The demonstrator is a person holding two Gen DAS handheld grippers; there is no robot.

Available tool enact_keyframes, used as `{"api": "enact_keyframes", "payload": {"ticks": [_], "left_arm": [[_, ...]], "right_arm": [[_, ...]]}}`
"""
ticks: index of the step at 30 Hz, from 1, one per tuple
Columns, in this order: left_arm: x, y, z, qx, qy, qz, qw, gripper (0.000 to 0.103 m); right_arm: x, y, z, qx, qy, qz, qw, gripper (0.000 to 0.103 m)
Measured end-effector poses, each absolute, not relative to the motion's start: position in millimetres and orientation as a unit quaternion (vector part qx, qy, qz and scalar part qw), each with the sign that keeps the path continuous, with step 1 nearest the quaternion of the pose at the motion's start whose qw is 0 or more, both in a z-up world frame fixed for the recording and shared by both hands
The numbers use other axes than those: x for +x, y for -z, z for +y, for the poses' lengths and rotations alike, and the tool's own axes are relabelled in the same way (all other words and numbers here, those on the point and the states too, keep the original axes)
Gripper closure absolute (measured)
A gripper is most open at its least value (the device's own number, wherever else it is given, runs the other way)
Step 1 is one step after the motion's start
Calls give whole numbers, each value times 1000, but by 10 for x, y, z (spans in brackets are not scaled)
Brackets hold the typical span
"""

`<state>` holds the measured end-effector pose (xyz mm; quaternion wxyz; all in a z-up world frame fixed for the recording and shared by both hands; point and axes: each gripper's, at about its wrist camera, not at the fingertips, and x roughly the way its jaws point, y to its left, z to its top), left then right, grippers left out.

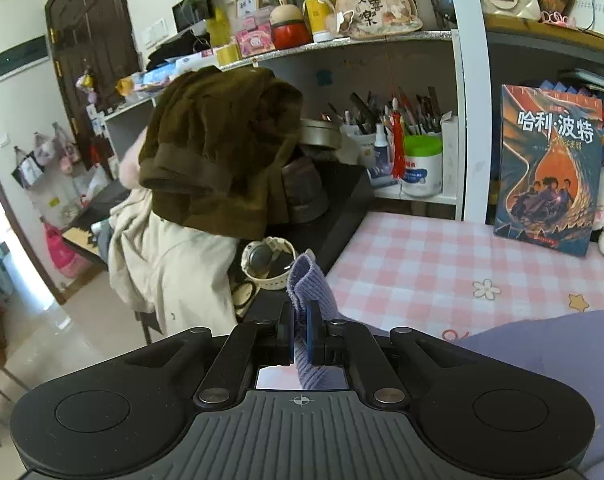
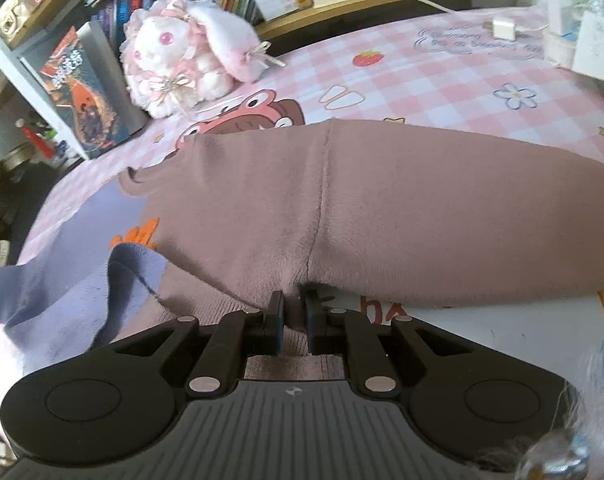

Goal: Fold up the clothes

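The pink checked table cover (image 2: 422, 76) carries the mauve garment (image 2: 422, 208), spread wide across it, its far edge running along open checked cloth. The plush rabbit (image 2: 181, 52) sits well beyond that edge, near the book (image 2: 85, 96). At the garment's near hem the right gripper (image 2: 293, 312) pinches a fold of mauve fabric. The left gripper (image 1: 299, 320), raised over the table's left edge, is pressed together on the lilac ribbed cuff (image 1: 306, 280), near the watch (image 1: 267, 262).
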<state>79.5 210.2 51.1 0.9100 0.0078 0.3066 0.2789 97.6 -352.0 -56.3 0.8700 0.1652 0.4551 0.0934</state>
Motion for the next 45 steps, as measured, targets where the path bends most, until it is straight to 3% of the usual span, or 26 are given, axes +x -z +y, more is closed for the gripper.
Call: {"api": "enact_keyframes", "payload": {"ticks": [4, 5, 7, 9, 13, 15, 18, 21, 23, 26, 32, 37, 38, 40, 45], "left_arm": [[746, -390, 2331, -6, -273, 316, 908, 96], [735, -359, 2391, -10, -279, 323, 904, 90], [696, -310, 2498, -14, -294, 334, 895, 89], [588, -313, 2550, -15, -316, 332, 889, 80], [309, -386, 2301, -38, -251, 302, 919, 77], [257, -333, 1969, -52, -164, 307, 936, 65], [315, -124, 1302, -58, -22, 344, 937, 62], [284, 34, 487, 4, 91, 352, 932, 61], [243, 116, 19, 63, 142, 347, 925, 53], [185, 218, -508, 159, 185, 333, 911, 52], [208, 449, -1011, 295, 198, 324, 877, 52], [284, 566, -992, 314, 189, 334, 869, 52], [309, 560, -963, 305, 185, 334, 873, 55], [328, 510, -883, 284, 180, 324, 885, 95], [247, 64, -431, 142, 181, 292, 928, 99]], "right_arm": [[901, 494, -3422, 148, -53, 448, 880, 87], [869, 464, -3402, 145, -43, 445, 883, 79], [769, 393, -3368, 141, -33, 433, 890, 69], [666, 328, -3348, 141, -26, 425, 894, 69], [431, 262, -3310, 158, -20, 419, 894, 68], [322, 272, -3271, 159, -16, 422, 892, 68], [199, 320, -3226, 164, -7, 428, 889, 68], [108, 319, -3177, 161, -4, 427, 890, 67], [62, 315, -3164, 158, -3, 426, 891, 67], [15, 326, -3166, 154, -3, 427, 891, 67], [6, 349, -3211, 158, -13, 429, 890, 67], [35, 349, -3281, 158, -3, 423, 892, 67], [39, 346, -3301, 158, 4, 421, 893, 66], [68, 360, -3350, 158, 14, 423, 892, 66], [179, 447, -3418, 180, 4, 439, 880, 71]]}}
